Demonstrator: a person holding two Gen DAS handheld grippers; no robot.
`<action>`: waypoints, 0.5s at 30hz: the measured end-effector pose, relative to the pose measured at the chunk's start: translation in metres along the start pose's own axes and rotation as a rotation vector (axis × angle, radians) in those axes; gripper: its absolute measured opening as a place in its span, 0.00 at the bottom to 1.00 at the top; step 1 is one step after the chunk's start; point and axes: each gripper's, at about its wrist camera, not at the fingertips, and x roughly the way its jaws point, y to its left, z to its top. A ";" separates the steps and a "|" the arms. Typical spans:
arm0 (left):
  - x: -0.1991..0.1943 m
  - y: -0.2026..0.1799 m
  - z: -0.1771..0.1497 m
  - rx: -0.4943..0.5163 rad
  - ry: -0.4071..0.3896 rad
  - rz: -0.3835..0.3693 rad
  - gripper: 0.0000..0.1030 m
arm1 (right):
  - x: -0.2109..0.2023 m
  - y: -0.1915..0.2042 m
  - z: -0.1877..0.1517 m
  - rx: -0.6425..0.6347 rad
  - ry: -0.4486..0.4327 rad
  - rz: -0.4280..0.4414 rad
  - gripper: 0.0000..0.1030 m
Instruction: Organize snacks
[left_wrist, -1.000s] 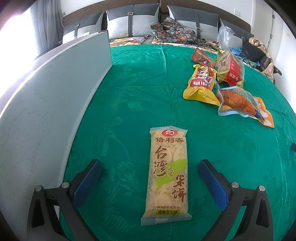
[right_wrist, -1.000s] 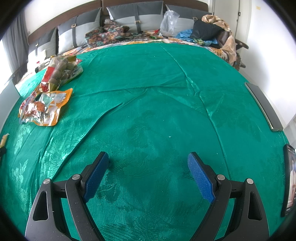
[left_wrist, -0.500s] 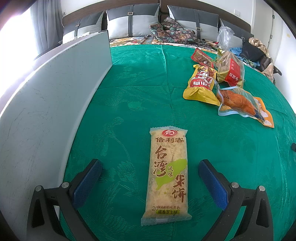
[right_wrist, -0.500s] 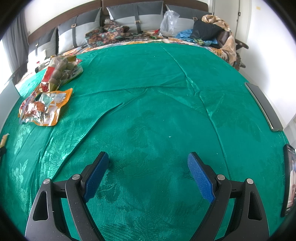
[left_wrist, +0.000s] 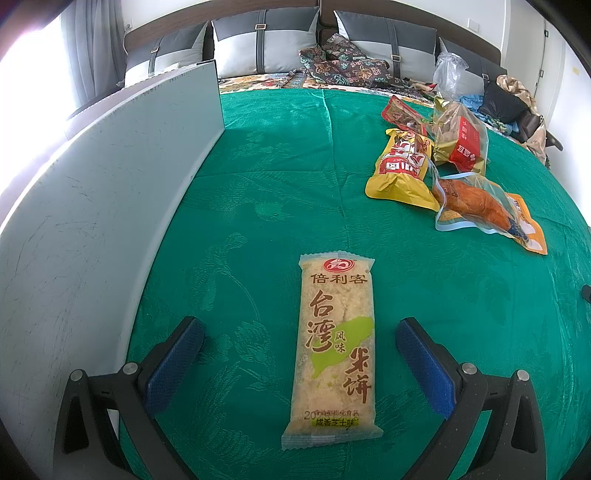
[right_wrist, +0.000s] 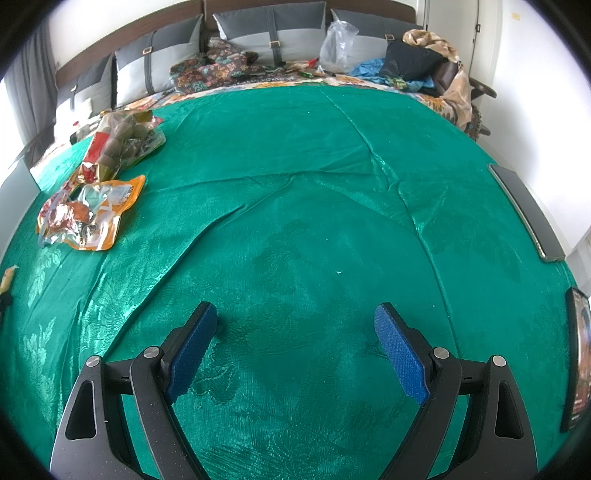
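Note:
A long pale yellow rice cracker packet (left_wrist: 334, 347) lies flat on the green cloth, between the fingers of my open left gripper (left_wrist: 299, 332), untouched. Further right lie a yellow snack bag (left_wrist: 400, 168), a clear bag with a red label (left_wrist: 461, 144), a red packet (left_wrist: 400, 110) and an orange-edged pouch (left_wrist: 484, 208). My right gripper (right_wrist: 295, 317) is open and empty over bare cloth. The orange-edged pouch (right_wrist: 92, 214) and the clear bag (right_wrist: 122, 144) show at its far left.
A tall white-grey board (left_wrist: 92, 206) stands along the left of the cloth. Two dark phones (right_wrist: 526, 210) (right_wrist: 578, 354) lie at the right edge. Pillows (left_wrist: 258, 44), patterned fabric, a plastic bag (right_wrist: 338, 44) and clothes sit behind the cloth.

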 end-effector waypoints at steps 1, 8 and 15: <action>0.000 0.000 0.000 0.000 0.000 0.000 1.00 | 0.000 0.000 0.000 0.000 0.000 0.000 0.87; 0.000 0.000 0.000 0.000 0.000 0.000 1.00 | 0.000 0.003 0.000 0.000 0.002 0.005 0.89; 0.000 0.000 0.000 0.000 0.000 0.000 1.00 | 0.003 0.014 0.018 -0.075 0.107 0.096 0.87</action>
